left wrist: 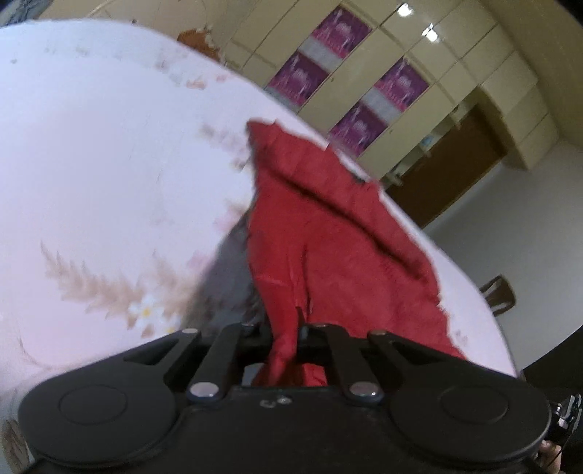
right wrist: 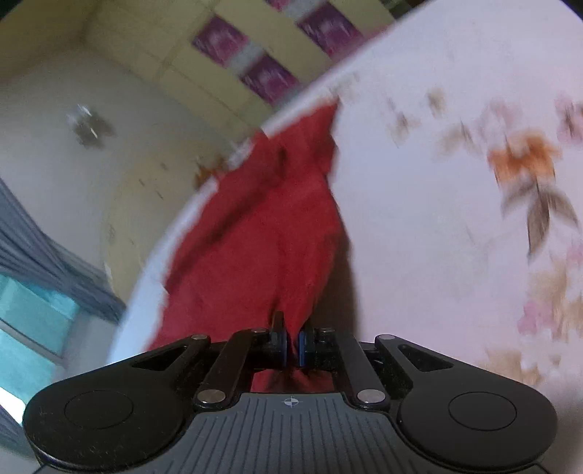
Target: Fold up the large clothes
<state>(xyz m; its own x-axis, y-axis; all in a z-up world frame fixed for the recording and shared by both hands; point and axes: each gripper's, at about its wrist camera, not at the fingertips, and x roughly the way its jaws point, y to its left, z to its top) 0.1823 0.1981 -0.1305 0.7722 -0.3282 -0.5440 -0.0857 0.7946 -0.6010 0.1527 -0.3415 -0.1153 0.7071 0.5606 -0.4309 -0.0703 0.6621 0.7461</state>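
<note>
We see a red garment (left wrist: pixel 328 233), thin and creased, lying in a long rumpled heap near the edge of a bed covered by a pale floral sheet (left wrist: pixel 109 146). Our left gripper (left wrist: pixel 284 335) is pressed together, pinching a gathered fold of the red cloth. Our right gripper (right wrist: pixel 291 342) likewise pinches the fabric between its blue pads (right wrist: pixel 304 346). Cream cupboards with purple panels (left wrist: pixel 339 32) stand beyond.
</note>
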